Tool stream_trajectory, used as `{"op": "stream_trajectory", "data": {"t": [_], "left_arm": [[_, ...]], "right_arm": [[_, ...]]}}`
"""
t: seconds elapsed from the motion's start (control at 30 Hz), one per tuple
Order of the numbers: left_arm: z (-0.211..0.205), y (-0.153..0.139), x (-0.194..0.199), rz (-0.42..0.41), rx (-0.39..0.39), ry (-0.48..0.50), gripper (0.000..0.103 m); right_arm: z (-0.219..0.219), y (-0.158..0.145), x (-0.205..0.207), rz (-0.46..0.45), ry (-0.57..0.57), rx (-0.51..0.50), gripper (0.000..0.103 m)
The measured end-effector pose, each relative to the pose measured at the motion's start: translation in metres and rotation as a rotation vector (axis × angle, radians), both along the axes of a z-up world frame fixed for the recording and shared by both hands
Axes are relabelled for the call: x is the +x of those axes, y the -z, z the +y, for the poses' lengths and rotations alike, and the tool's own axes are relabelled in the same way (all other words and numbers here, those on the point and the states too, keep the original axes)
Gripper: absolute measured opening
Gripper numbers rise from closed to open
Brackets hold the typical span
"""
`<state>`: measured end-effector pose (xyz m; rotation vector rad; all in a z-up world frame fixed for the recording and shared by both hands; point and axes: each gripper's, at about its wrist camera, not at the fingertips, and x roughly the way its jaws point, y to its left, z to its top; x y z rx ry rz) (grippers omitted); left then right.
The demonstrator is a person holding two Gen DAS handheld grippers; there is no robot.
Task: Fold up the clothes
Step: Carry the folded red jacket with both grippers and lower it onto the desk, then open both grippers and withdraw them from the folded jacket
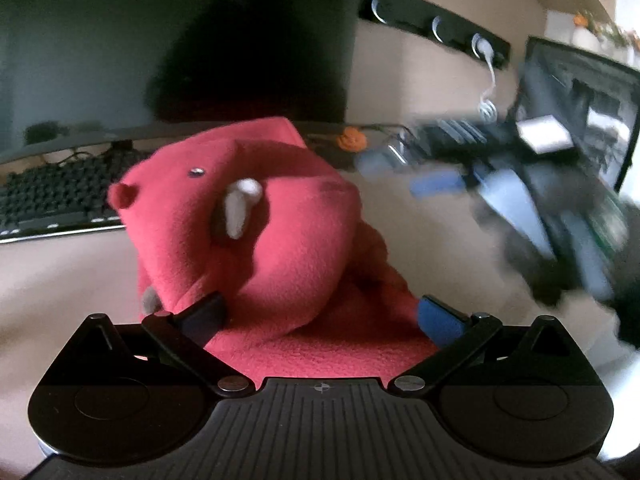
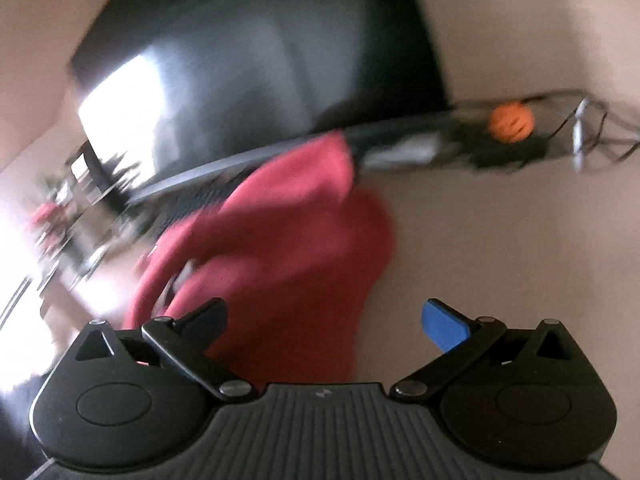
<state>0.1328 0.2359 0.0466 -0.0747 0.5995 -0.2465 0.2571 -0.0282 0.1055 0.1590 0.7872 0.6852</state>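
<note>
Stretching across both views is a pale beige desk (image 1: 60, 280), smooth and bare in front, with a dark monitor (image 1: 180, 40) standing at its back and a black keyboard (image 1: 52, 200) beneath it. A small orange pumpkin figure (image 1: 351, 139) sits by the cables near the wall, where a black rail of metal hooks (image 1: 436, 24) hangs. A second screen (image 1: 580, 108) stands to the right.

The right wrist view is heavily blurred, so its left edge dissolves into glare and clutter. In the left wrist view the right gripper (image 1: 404, 176) shows only as a smeared shape with blue fingers.

The red fleece garment (image 1: 260, 240) lies bunched on the desk, nubby and soft, with a metal snap and grey-white tabs. The left gripper (image 1: 320, 314) hangs over its near edge with jaws spread wide, holding nothing. The right gripper's jaws also stand apart and empty.
</note>
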Motion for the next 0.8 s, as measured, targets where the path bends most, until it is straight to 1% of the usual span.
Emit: {"op": "stream_trajectory", "data": {"t": [0.07, 0.17, 0.23, 0.3, 0.33, 0.47, 0.53, 0.6, 0.67, 0.73, 0.8], "left_arm": [[0.002, 0.000, -0.008, 0.009, -0.008, -0.035, 0.103], [0.001, 0.013, -0.021, 0.076, -0.015, -0.100, 0.103], [0.000, 0.021, -0.029, 0.143, -0.046, -0.149, 0.103], [0.000, 0.023, -0.036, 0.200, -0.100, -0.187, 0.103], [0.000, 0.021, -0.040, 0.204, -0.114, -0.194, 0.103], [-0.008, 0.012, -0.051, 0.159, -0.030, -0.231, 0.103], [-0.013, 0.015, -0.049, 0.147, 0.026, -0.213, 0.103], [-0.016, 0.020, -0.047, 0.159, 0.071, -0.201, 0.103], [-0.016, 0.025, -0.045, 0.173, 0.062, -0.191, 0.103], [-0.015, 0.028, -0.043, 0.174, 0.022, -0.190, 0.103], [-0.014, 0.029, -0.040, 0.164, -0.013, -0.182, 0.103]], "right_arm": [[0.002, 0.017, -0.026, -0.010, -0.009, -0.068, 0.103], [0.000, 0.035, -0.060, -0.009, 0.032, -0.144, 0.103], [0.002, 0.044, -0.072, -0.061, 0.066, -0.191, 0.103], [0.007, 0.044, -0.082, -0.145, 0.067, -0.252, 0.103], [0.010, 0.044, -0.084, -0.168, 0.069, -0.278, 0.103], [0.005, 0.037, -0.085, -0.149, 0.113, -0.295, 0.103], [0.001, 0.025, -0.091, -0.173, 0.122, -0.290, 0.103], [-0.004, 0.013, -0.098, -0.217, 0.113, -0.249, 0.103], [-0.008, 0.003, -0.102, -0.262, 0.111, -0.218, 0.103], [-0.009, 0.000, -0.103, -0.297, 0.117, -0.219, 0.103], [-0.006, 0.007, -0.097, -0.292, 0.111, -0.246, 0.103]]}}
